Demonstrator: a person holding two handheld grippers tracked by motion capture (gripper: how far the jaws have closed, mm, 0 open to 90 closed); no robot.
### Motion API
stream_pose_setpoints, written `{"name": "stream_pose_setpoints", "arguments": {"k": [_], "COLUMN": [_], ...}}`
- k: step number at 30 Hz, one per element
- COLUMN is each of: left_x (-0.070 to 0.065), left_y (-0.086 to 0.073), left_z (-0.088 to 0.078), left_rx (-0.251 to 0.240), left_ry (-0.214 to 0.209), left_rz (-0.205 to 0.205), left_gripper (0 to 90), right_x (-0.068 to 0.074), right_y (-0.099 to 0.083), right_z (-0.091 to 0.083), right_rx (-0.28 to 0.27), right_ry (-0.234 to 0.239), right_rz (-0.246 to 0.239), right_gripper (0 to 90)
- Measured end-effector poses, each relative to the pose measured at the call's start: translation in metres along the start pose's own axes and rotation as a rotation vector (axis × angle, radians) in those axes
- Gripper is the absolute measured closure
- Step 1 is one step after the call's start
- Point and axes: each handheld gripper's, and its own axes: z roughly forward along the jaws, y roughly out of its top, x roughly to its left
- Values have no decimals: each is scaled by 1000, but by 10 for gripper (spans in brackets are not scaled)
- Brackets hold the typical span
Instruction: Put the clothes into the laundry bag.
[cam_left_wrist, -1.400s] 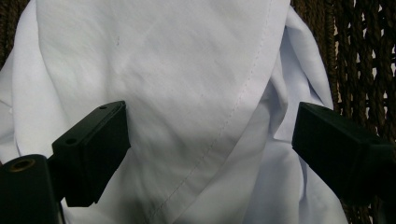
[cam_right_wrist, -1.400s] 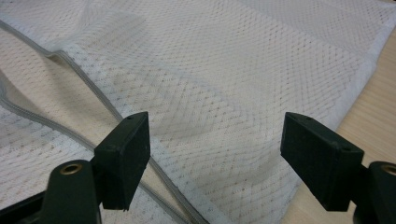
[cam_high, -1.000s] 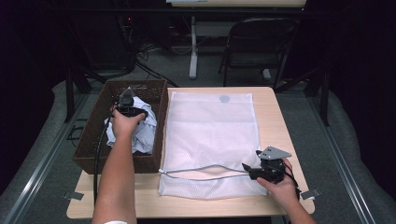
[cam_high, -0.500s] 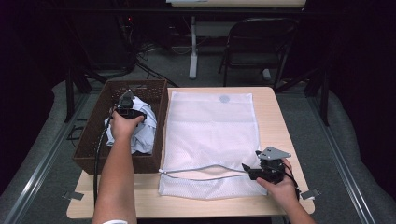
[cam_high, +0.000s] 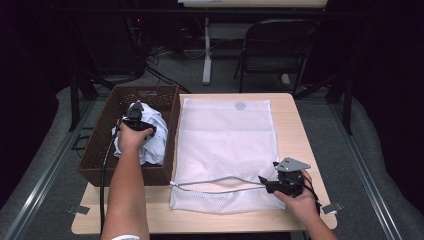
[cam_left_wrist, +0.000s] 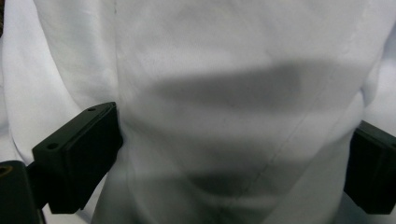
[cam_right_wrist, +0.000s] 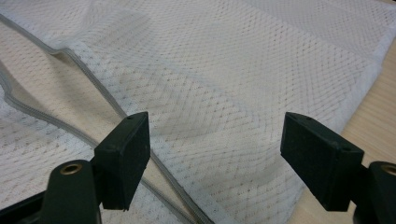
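A big white mesh bag (cam_high: 227, 150) lies flat on the tabletop (cam_high: 300, 120). Just left of the bag sits a brown basket (cam_high: 100, 155) with a white cloth (cam_high: 152, 132) bunched up inside it. The left gripper (cam_left_wrist: 233, 154) is down in the basket, its fingers (cam_left_wrist: 81, 154) spread wide with the cloth bulging between them, not squeezed yet. The right gripper (cam_right_wrist: 217, 158) sits at the bag's near right corner, by its open edge, fingers (cam_right_wrist: 123, 156) wide apart over the mesh and holding nothing. I think this is the grab-the-cloth step. Next, the left fingers probably need to close on the cloth and lift it toward the bag's opening.
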Motion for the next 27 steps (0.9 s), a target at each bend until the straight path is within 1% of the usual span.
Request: {"name": "stream_pose_setpoints", "arguments": {"k": [3, 7, 13, 15, 20, 21, 23, 27], "left_x": [0, 0, 1, 0, 0, 0, 0, -1], "left_y": [0, -1, -2, -2, -2, -2, -2, -3], "left_z": [1, 2, 3, 1, 2, 2, 1, 0], "left_rx": [-2, -2, -3, -4, 2, 1, -1, -9], "left_ry": [1, -3, -8, -9, -15, -14, -11, -14], "left_rz": [-2, 11, 11, 14, 5, 9, 20, 28], "left_gripper": [28, 26, 28, 81, 98, 103, 160, 210], "right_x": [0, 0, 1, 0, 0, 0, -1, -1], "right_y": [0, 0, 0, 0, 0, 0, 0, 0], "right_z": [0, 1, 1, 1, 0, 0, 0, 1], "right_rx": [-2, 1, 3, 2, 0, 2, 2, 6], "right_ry": [0, 0, 0, 1, 2, 1, 1, 3], "right_rz": [-2, -4, -6, -10, -7, -4, -4, -6], "right_gripper": [240, 240, 241, 241, 240, 242, 242, 245]}}
